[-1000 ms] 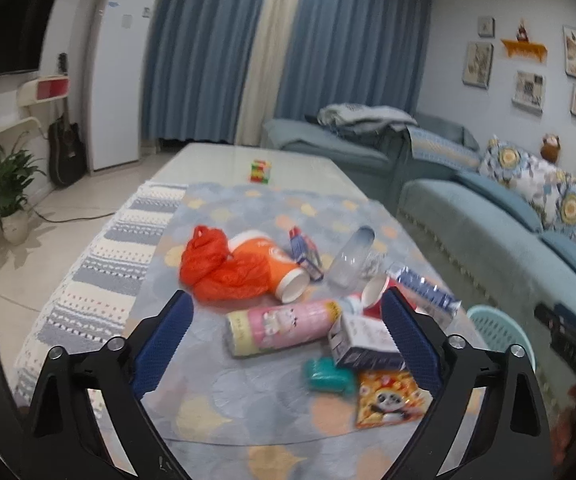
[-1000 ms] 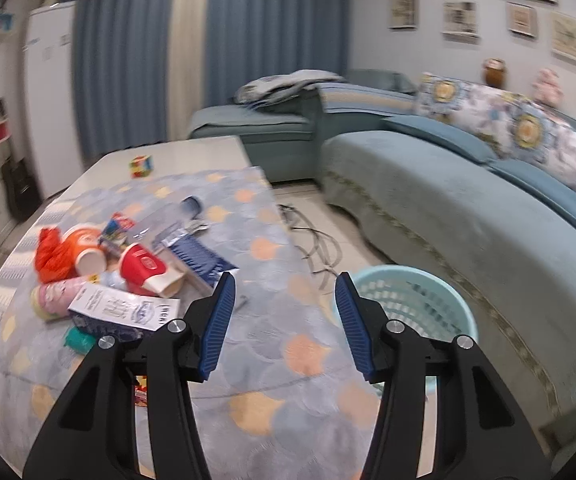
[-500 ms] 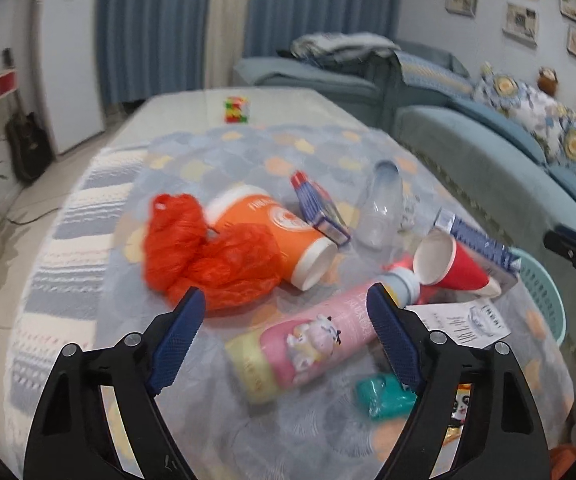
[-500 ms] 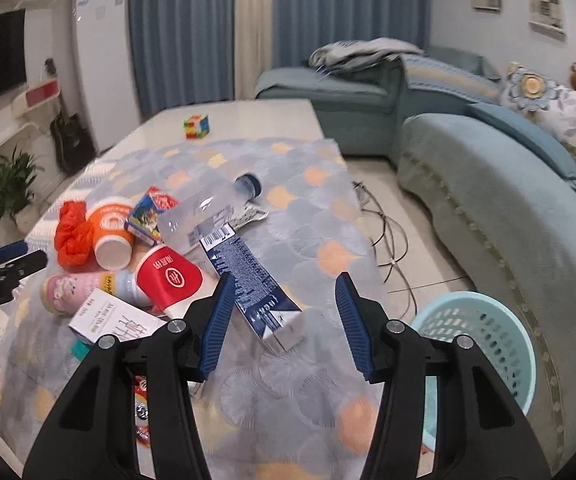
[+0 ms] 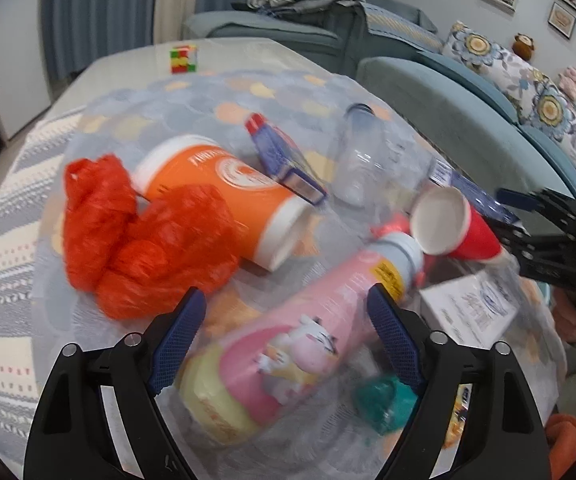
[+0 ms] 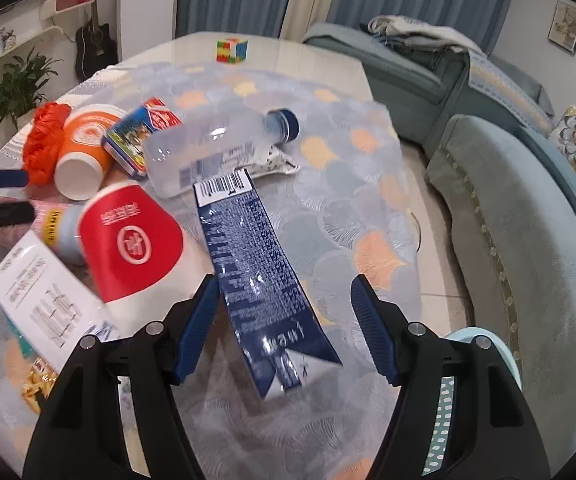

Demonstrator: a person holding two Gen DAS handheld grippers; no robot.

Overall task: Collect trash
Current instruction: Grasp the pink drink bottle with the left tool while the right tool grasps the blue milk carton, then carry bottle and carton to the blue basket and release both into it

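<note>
Both grippers have dropped in close over the litter since a second ago, and the pile now fills each view. My left gripper [image 5: 285,332] narrowed a little and now stands spread, with the pink bottle [image 5: 288,336] lying between its jaws; through the blur I read no contact yet. My right gripper [image 6: 283,324] has just been opening, and the flat blue wrapper [image 6: 259,276] lies between its jaws, nearer the left jaw, seemingly unpinched.

Just beyond the right jaws lie the red cup [image 6: 135,244] to the left and the clear bottle [image 6: 215,152] ahead. Beyond the left jaws sit the orange cup [image 5: 223,192] and red bag [image 5: 139,232].

The basket [image 6: 472,340], right of my right jaws, shows only its rim. I judge nothing is collected: every piece is on the table, so the whole job remains.
</note>
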